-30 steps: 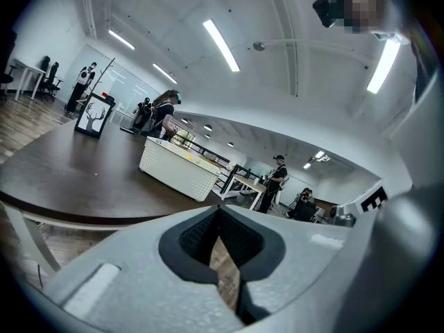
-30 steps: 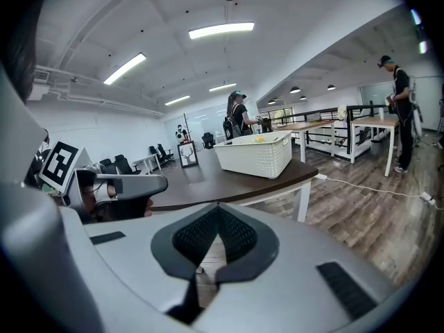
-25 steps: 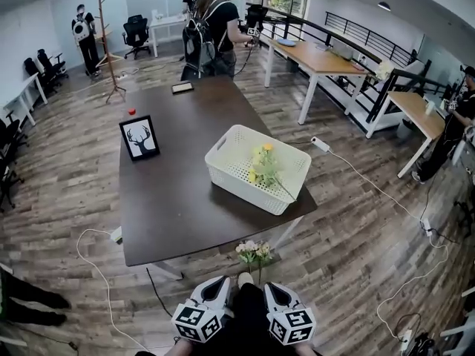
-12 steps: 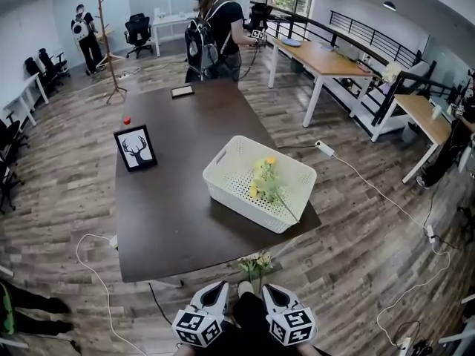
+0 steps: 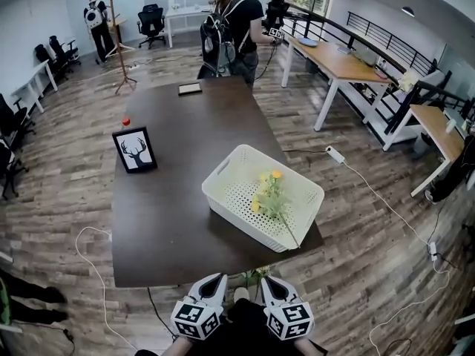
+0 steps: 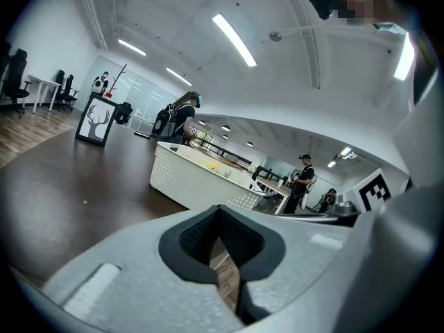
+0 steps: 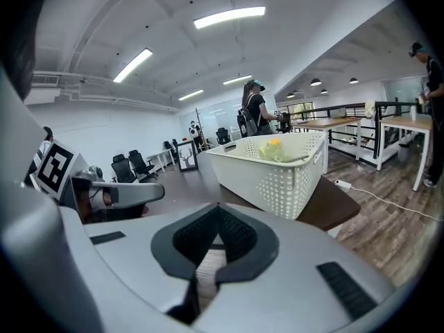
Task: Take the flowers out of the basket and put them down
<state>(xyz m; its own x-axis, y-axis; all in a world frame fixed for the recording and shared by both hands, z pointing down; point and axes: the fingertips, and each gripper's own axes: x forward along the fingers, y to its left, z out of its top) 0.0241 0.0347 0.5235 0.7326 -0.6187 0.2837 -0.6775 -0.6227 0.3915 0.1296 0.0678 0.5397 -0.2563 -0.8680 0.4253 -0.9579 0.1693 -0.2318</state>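
- The bunch of yellow and pale flowers with green stems (image 5: 269, 195) lies inside the white perforated plastic basket (image 5: 236, 160), with its long stem slanting down to the basket's near right wall.
- The basket sits skewed on the near right corner of the dark brown rectangular table (image 5: 167, 221). Its right corner reaches the table's right edge and its nearest corner lies close to the front edge.
- Left of the basket the tabletop is bare down to the front edge (the widest free stretch on it).
- A black-framed picture of a deer's head (image 5: 134, 150) stands near the left edge. A small red thing (image 5: 126, 122) lies beyond it, and a dark flat slab (image 5: 189, 89) lies at the far end.
- The left hand-held gripper (image 5: 218, 279) and the right hand-held gripper (image 5: 266, 279) hover side by side just short of the front edge, well apart from the basket. Both are clenched with nothing between their pads.
- Between them, just past the table's edge, a second small bunch of flowers (image 5: 254, 275) peeks out; what it rests on cannot be told.
- Wood-plank floor (image 5: 356, 273) surrounds the table. A white cable (image 5: 386, 206) trails across it on the right, and another cable (image 5: 87, 247) loops on the left.
- A person with a backpack (image 5: 234, 28) stands at the table's far end.
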